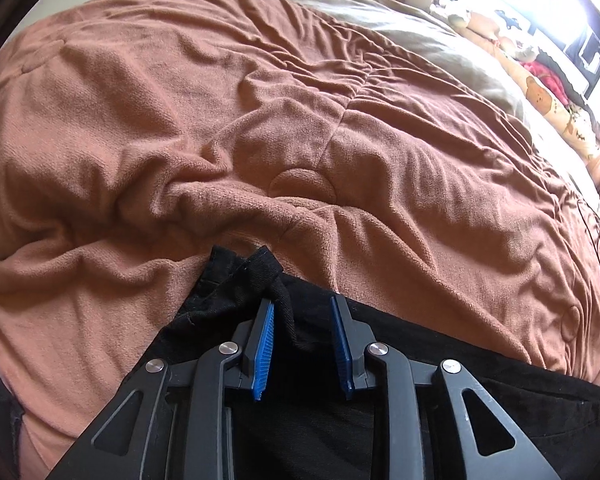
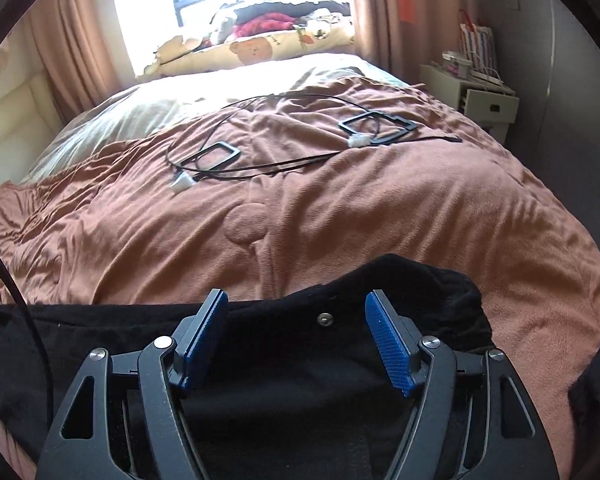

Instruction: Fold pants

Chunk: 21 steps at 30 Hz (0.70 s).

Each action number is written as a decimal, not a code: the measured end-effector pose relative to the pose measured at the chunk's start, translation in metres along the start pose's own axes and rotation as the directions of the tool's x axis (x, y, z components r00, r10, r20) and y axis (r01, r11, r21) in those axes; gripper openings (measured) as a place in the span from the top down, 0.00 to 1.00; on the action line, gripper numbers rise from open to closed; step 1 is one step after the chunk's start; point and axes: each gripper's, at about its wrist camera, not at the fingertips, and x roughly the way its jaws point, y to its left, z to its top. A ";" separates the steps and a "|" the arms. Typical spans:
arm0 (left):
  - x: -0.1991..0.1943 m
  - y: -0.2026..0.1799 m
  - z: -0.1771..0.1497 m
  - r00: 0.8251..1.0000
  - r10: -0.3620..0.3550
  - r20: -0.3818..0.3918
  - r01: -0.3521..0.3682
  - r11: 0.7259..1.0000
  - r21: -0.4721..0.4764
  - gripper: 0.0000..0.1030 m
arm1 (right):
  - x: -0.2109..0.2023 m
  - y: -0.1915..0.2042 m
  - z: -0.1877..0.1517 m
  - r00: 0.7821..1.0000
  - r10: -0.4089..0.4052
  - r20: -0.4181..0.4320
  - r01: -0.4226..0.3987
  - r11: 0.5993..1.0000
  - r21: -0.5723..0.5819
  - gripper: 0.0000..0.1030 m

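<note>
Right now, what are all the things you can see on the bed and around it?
Black fabric pants: one, black, near edge of bed, under both grippers.
Brown fleece blanket: one, brown, covering the bed.
Black rectangular frames: two, black, on blanket with thin black cables.
Bear-print cushion: one, cream, far end by the window.
White nightstand: one, white, right of bed.
Brown curtains: brown, beside the window.
Left gripper: black with blue pads, open around a pants fold.
Right gripper: black with blue pads, open above the waistband.
</note>
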 end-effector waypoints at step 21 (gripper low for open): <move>0.012 0.009 0.005 0.998 0.055 -0.007 -0.055 0.998 0.022 0.96 | 0.075 0.184 -0.019 0.928 0.219 -0.302 -0.363 0.712 -0.601 0.32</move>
